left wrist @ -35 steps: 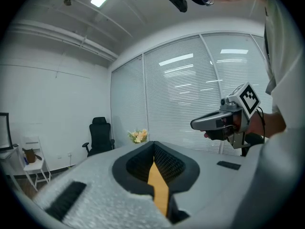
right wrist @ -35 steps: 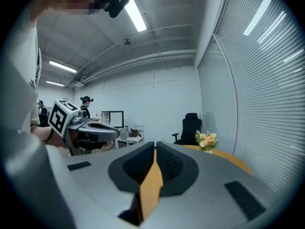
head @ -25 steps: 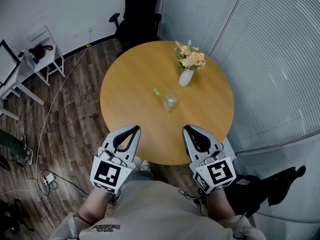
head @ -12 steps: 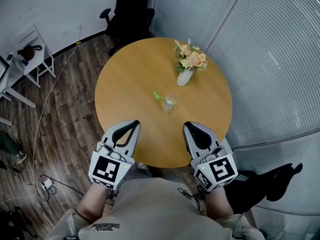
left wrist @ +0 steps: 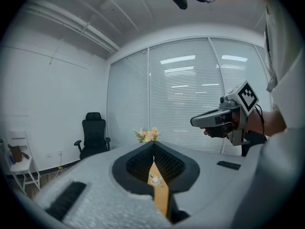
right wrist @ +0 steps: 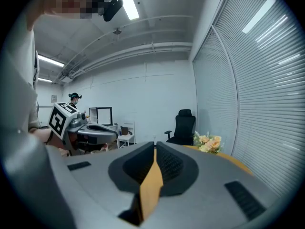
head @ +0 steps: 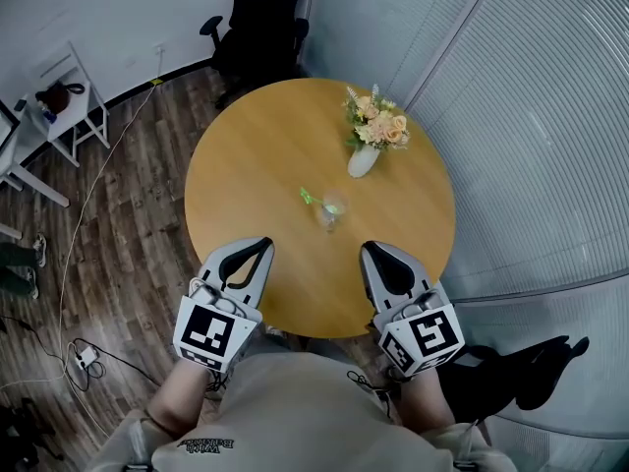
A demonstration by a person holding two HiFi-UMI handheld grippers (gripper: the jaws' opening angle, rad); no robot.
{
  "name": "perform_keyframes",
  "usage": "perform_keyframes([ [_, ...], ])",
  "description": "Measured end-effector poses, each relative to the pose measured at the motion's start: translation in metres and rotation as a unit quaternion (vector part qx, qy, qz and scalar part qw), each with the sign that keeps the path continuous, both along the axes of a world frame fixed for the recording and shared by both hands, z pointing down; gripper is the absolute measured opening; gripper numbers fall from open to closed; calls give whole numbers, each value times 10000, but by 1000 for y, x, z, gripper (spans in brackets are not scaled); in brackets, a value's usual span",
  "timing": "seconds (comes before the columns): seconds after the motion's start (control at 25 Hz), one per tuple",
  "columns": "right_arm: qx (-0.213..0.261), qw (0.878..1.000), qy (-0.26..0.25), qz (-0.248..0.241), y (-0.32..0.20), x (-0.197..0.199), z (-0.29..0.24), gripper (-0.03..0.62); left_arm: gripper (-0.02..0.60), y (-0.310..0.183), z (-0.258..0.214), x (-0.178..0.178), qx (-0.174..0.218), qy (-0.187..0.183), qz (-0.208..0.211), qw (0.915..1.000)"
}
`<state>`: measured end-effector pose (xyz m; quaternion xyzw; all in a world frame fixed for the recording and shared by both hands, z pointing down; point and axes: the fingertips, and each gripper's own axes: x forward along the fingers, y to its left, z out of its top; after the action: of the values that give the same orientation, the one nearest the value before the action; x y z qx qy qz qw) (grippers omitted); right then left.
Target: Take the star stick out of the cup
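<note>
Left tool and right tool, closed, edged nearer the cup, its star stick barely discernible

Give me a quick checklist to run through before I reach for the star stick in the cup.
1. Cup standing on the table: ok, near the middle.
2. Star stick in the cup: ok, its green end leans out to the left.
3. Left claw ready to grasp: not ok, jaws together, empty.
4. Right claw ready to grasp: not ok, jaws together, empty.
5. Way to the cup free: ok, bare tabletop between both claws and the cup; the vase of flowers stands beyond it.
6. Cup steady enough without a hold: cannot tell.
</note>
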<state>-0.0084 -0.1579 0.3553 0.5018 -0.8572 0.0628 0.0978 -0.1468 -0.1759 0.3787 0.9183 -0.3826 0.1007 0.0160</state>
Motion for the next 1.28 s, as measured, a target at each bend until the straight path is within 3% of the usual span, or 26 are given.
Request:
perform_keyframes([
  [0.36,-8,9993,-257,-254,-12,21,-3,37,23,-7,0,20,-40,-122,-226,9997],
  [0.6,105,9987,-477,-125,-23,49,-9,37,23,-11,-1,42,-48,-227,-256,9994],
  [1.28,-90,9982,-467,-354,-37,73,9,37,23,-33,-2,69,-3,-452,-405,9982],
])
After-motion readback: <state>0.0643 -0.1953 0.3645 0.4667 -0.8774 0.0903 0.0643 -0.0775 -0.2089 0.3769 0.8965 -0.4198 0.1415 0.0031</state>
